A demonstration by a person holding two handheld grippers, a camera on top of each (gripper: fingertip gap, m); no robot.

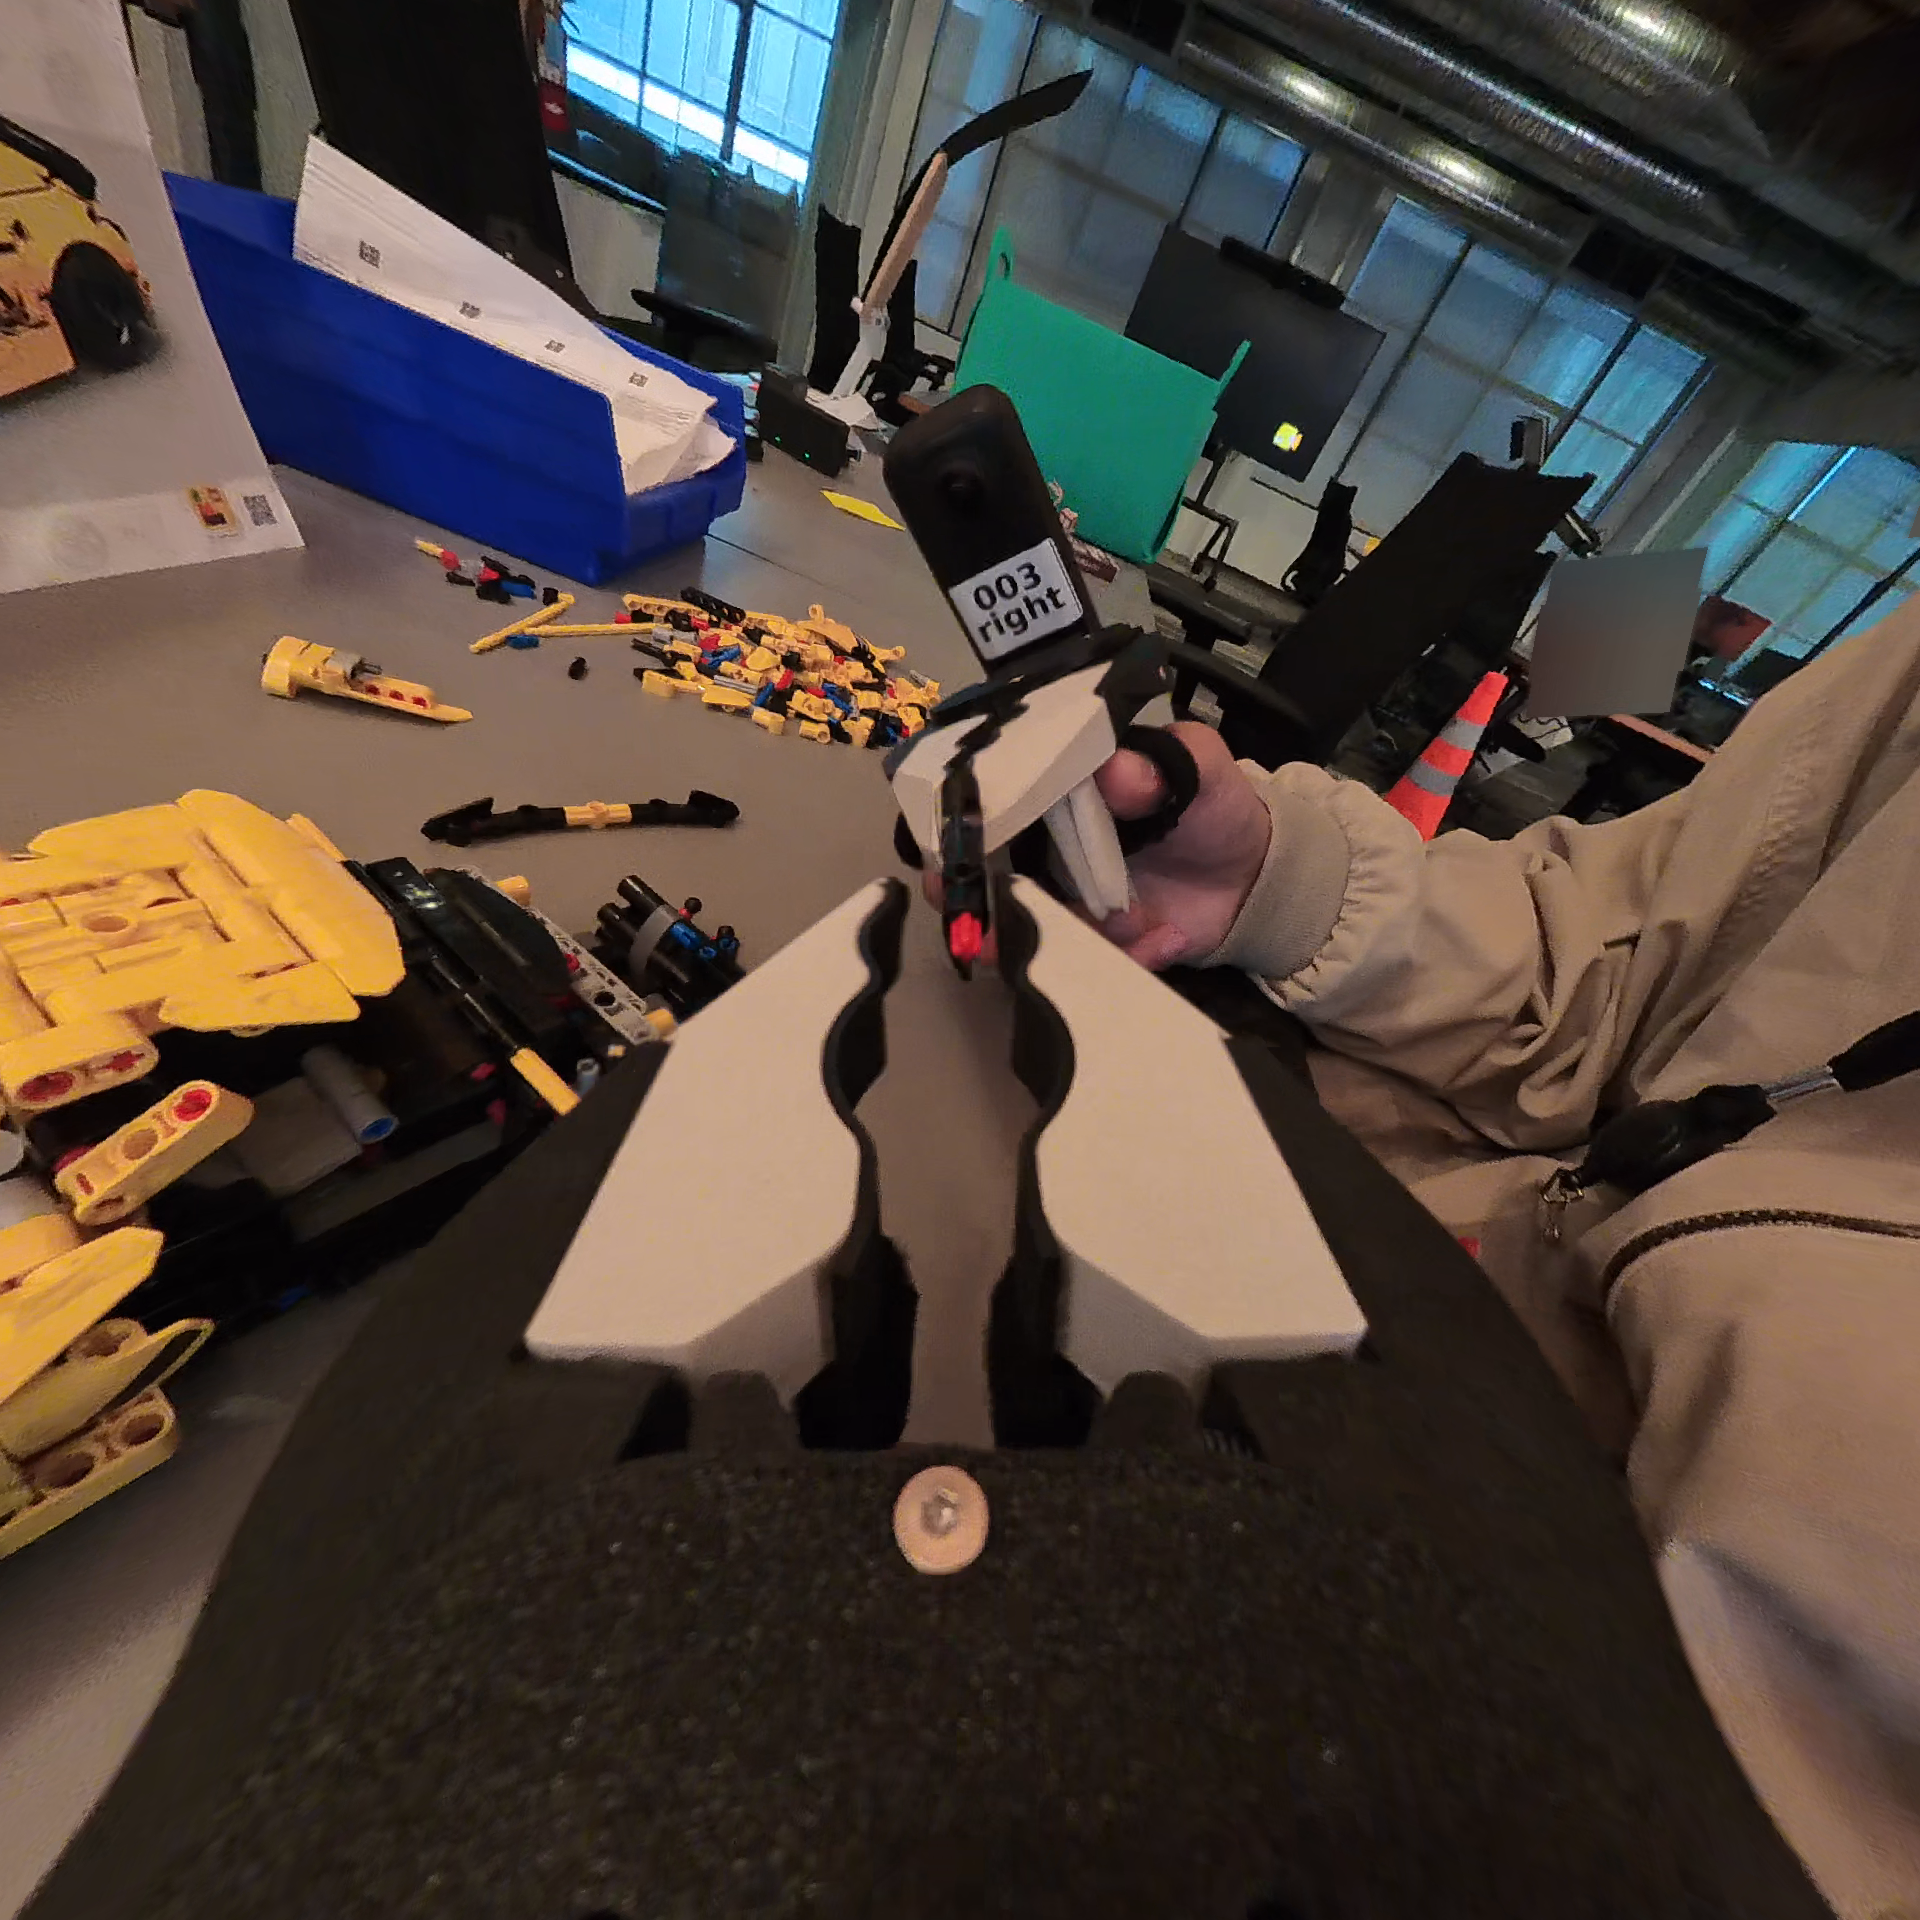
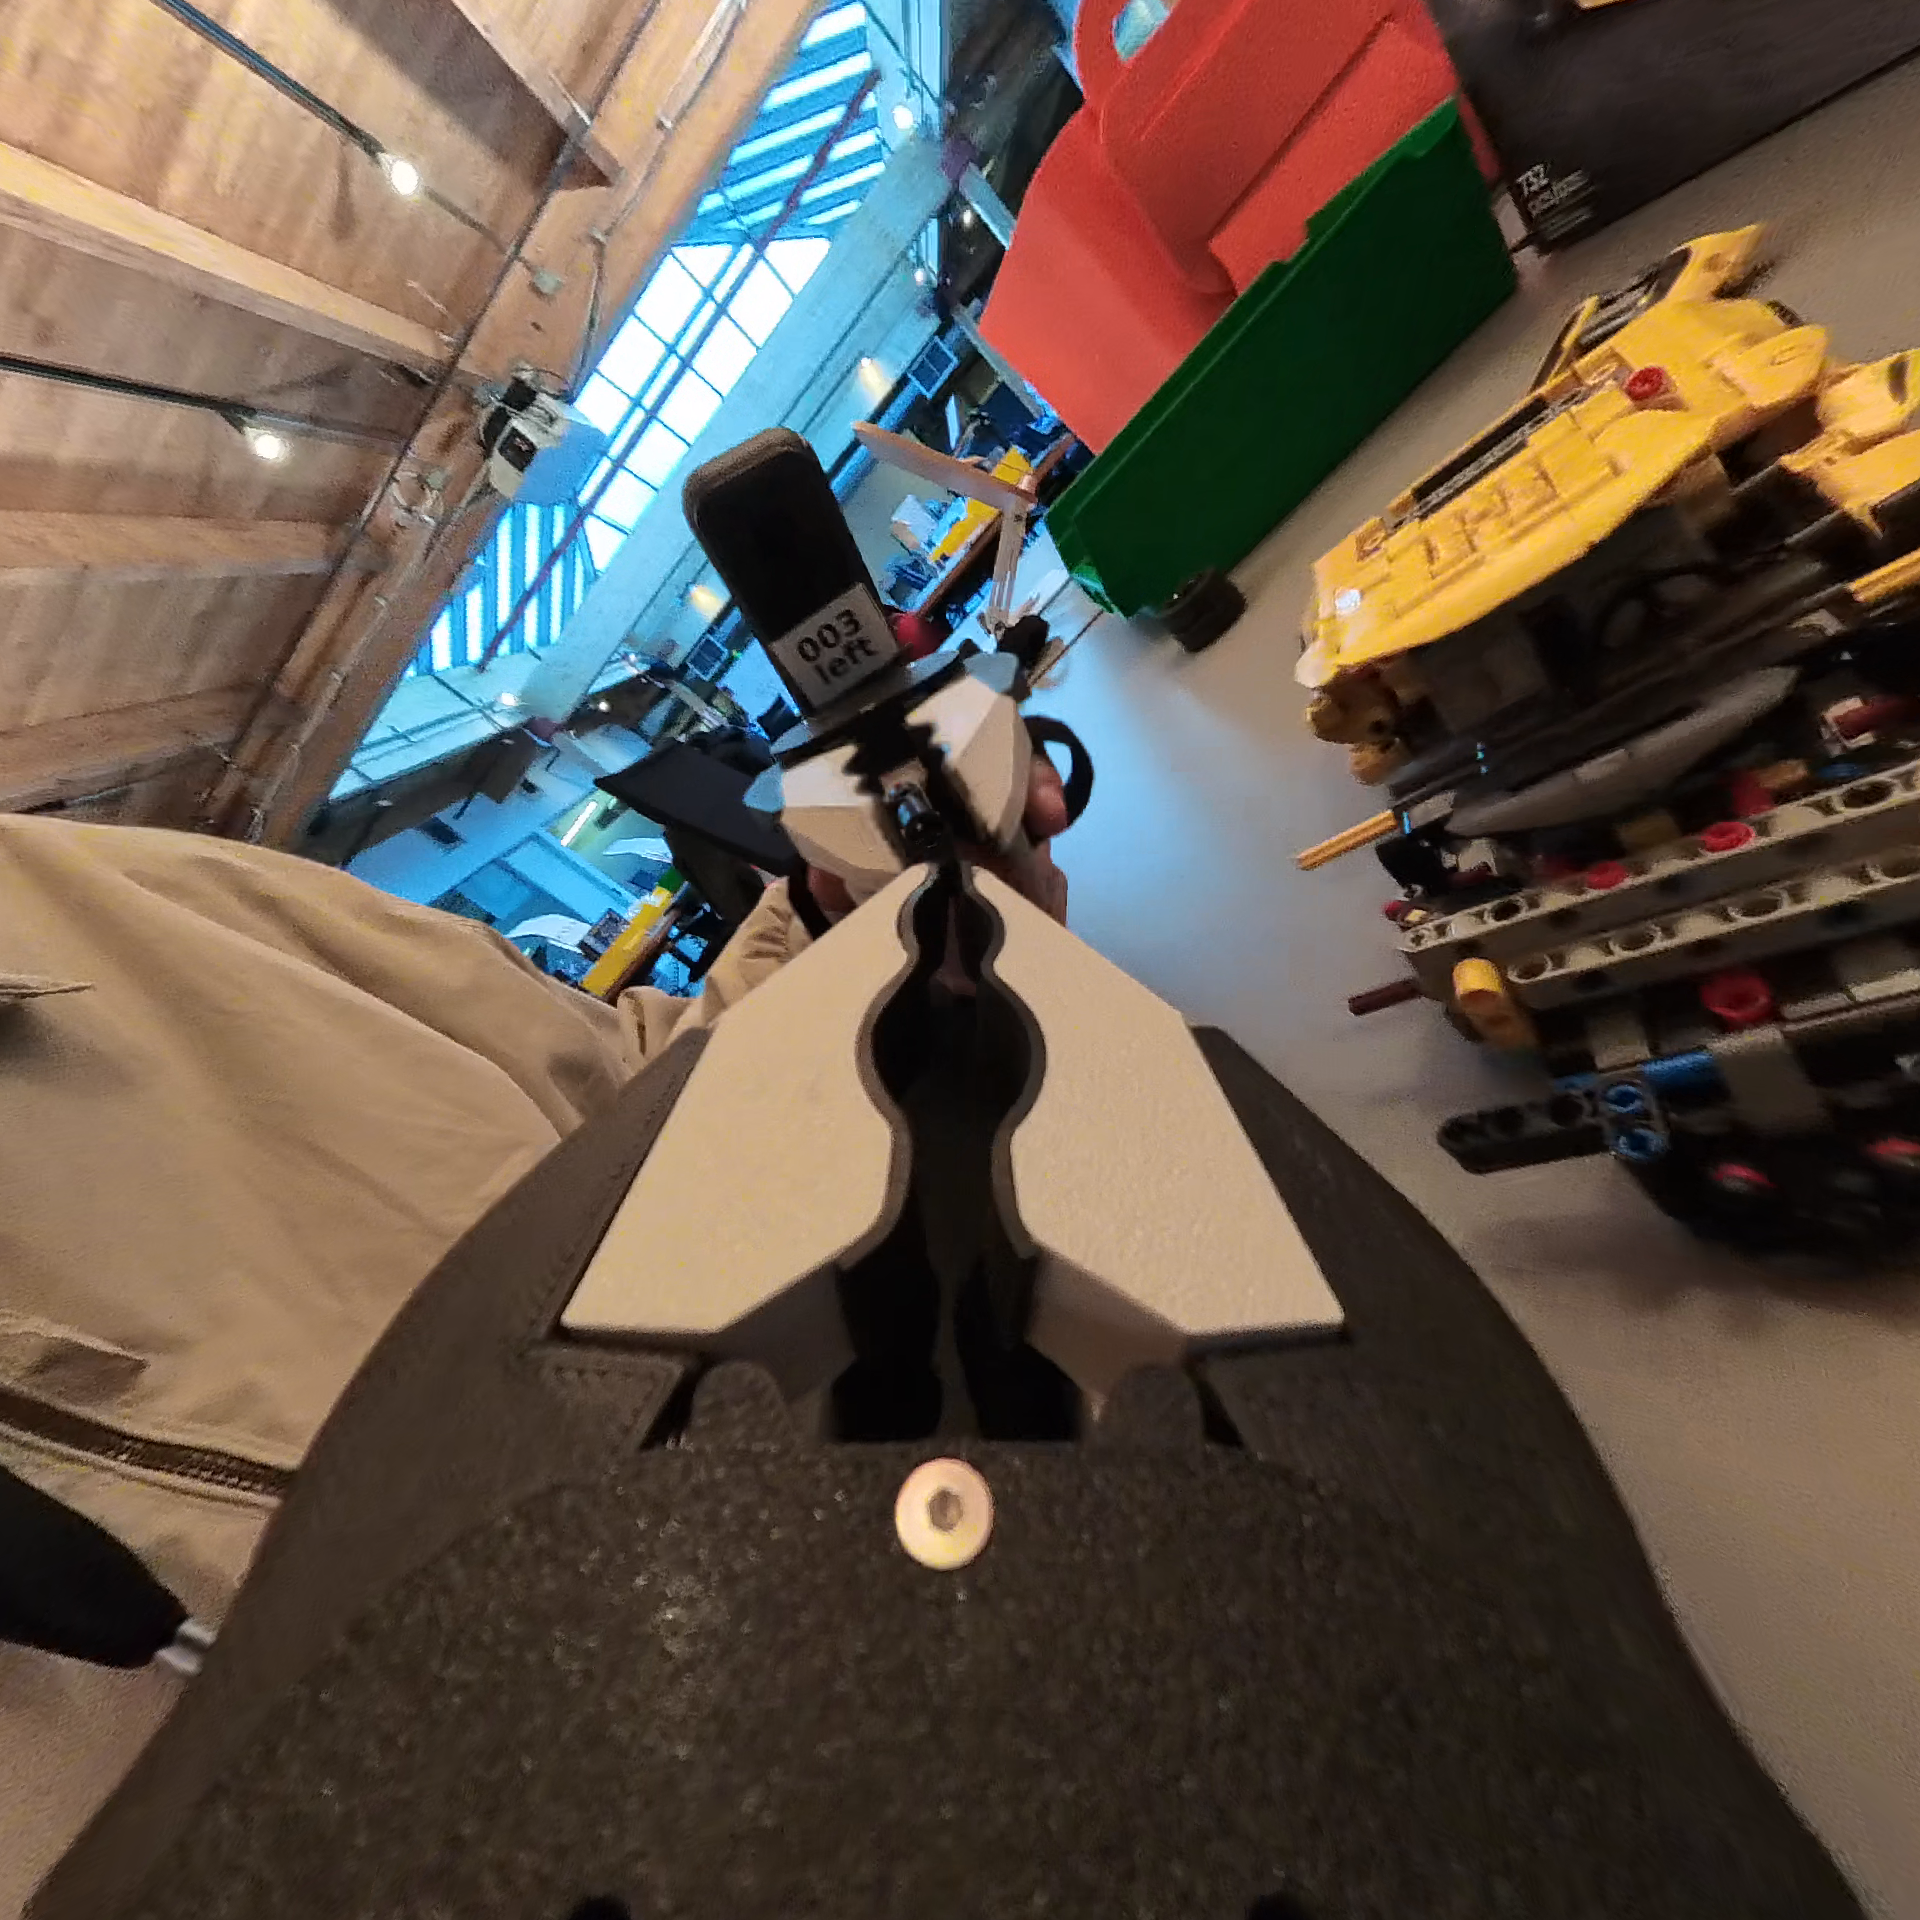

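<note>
The right gripper [image 1: 961, 831] pinches a thin black rod [image 1: 961, 883] with a red tip. The left gripper [image 1: 951, 935] has its fingers spread around the rod's end. Misaligned closing could knock the rod loose onto the surface [image 1: 260, 758].

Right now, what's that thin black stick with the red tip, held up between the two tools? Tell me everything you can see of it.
The thin black stick looks like a slim plastic building-toy piece: mostly black, with small blue bits along it and a red end pointing down. It hangs nearly upright in the air above the grey table, pinched between the white fingers of the right gripper. Its lower end sits between the tips of the left gripper, whose fingers stand apart and do not visibly touch it.
</note>
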